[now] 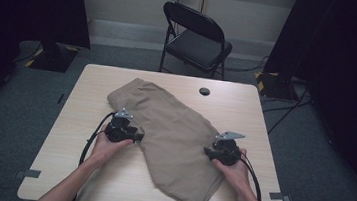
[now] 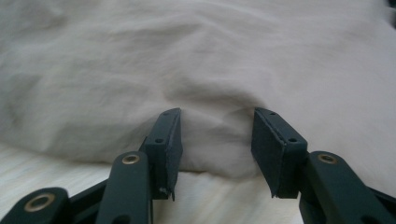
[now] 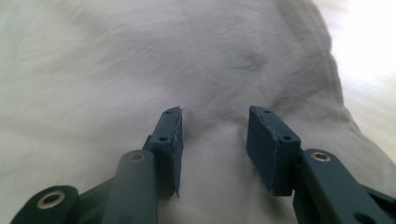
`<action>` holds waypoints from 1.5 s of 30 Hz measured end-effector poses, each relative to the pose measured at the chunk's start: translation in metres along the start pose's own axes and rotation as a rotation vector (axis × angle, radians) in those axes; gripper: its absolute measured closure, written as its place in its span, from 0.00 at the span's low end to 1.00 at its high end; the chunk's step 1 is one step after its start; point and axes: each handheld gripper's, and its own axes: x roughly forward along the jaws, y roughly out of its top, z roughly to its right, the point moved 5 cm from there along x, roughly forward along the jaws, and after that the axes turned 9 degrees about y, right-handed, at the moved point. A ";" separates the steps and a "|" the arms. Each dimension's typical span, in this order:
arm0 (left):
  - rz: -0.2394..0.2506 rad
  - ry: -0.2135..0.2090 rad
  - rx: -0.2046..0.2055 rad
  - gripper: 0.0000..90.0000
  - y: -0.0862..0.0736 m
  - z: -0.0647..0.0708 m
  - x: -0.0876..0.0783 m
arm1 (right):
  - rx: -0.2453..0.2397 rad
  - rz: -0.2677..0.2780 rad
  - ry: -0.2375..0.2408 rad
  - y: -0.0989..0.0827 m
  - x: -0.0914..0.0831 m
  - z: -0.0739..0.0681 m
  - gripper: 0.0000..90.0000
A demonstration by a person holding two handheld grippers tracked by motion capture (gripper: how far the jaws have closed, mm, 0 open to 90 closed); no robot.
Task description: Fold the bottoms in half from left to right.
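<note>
both the left gripper [image 2: 216, 140] and right gripper [image 3: 214, 140] stand spread, pinching nothing, tips at the tan shorts [image 1: 172, 140]; closing now risks grabbing only one loose layer, so the fold slips.

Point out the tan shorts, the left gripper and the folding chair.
tan shorts [image 1: 173, 135], high view, middle of the fabric.
left gripper [image 2: 215, 135], left gripper view, gap between its jaws.
folding chair [image 1: 199, 46], high view, seat.

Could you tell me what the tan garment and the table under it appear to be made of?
The tan garment looks like soft woven cloth, probably cotton, matte: it wrinkles and bunches ahead of the gripper jaws. The table appears to be light wood-grain laminate or veneer, smooth with faint streaks; which one is unclear.
</note>
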 end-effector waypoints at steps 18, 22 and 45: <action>0.080 0.053 -0.054 0.66 0.005 -0.023 -0.029 | -0.030 0.119 0.120 0.032 -0.012 -0.037 0.58; 0.089 -0.044 0.012 0.65 0.001 0.006 -0.046 | -0.020 0.098 0.105 0.045 0.004 -0.016 0.58; 0.021 0.025 0.098 0.66 -0.015 0.010 -0.014 | -0.084 -0.028 0.096 0.019 0.021 -0.026 0.98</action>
